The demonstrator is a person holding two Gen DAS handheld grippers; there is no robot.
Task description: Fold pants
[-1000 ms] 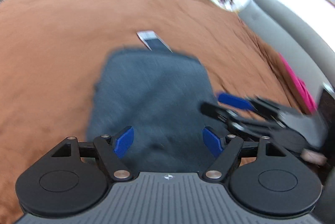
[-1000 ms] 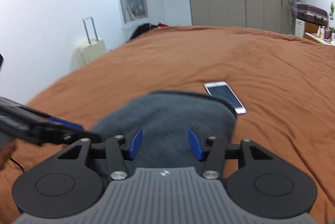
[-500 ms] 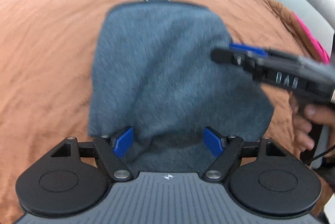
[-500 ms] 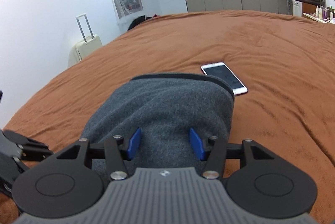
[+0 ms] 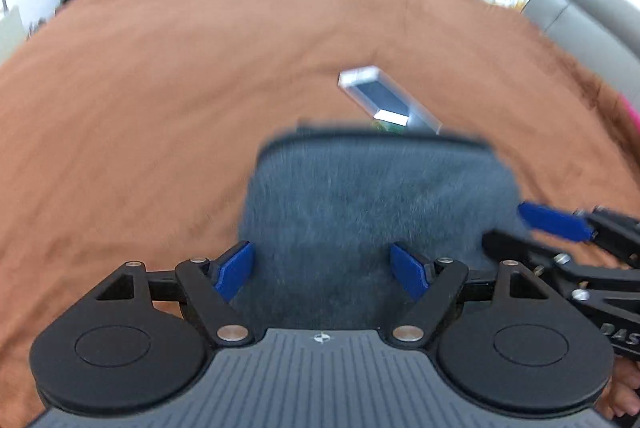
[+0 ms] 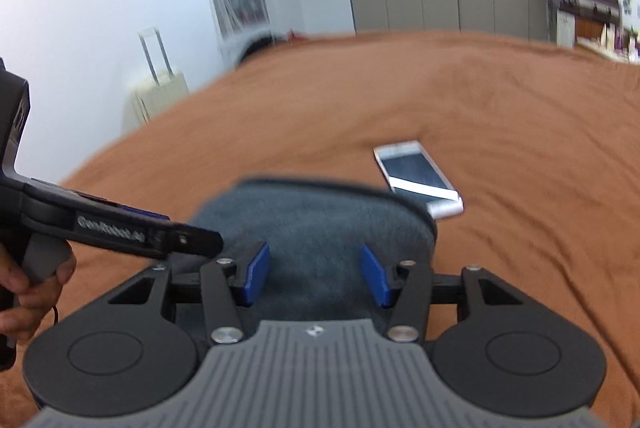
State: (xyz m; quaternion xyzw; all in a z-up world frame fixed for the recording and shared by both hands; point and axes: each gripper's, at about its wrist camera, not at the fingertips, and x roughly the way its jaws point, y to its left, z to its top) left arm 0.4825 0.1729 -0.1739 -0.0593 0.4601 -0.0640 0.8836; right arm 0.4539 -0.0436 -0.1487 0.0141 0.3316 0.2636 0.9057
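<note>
Pants (image 5: 376, 224) folded on the bedspread (image 5: 160, 108), more phone (image 5: 384, 102) showing than before.
Left gripper (image 5: 322, 270) and right gripper (image 6: 316, 274) both gape wide, empty, tilted up from their earlier downward look.

The left gripper (image 5: 324, 270) was held with its 2 blue fingers (image 5: 235, 270) spread wide apart, nothing between them. The right gripper (image 6: 316, 274) likewise stood with its 2 blue fingers (image 6: 256, 273) parted and gripping nothing. Both pointed forward side by side, and the person's left hand (image 6: 28, 288) was wrapped around its gripper's handle.
</note>
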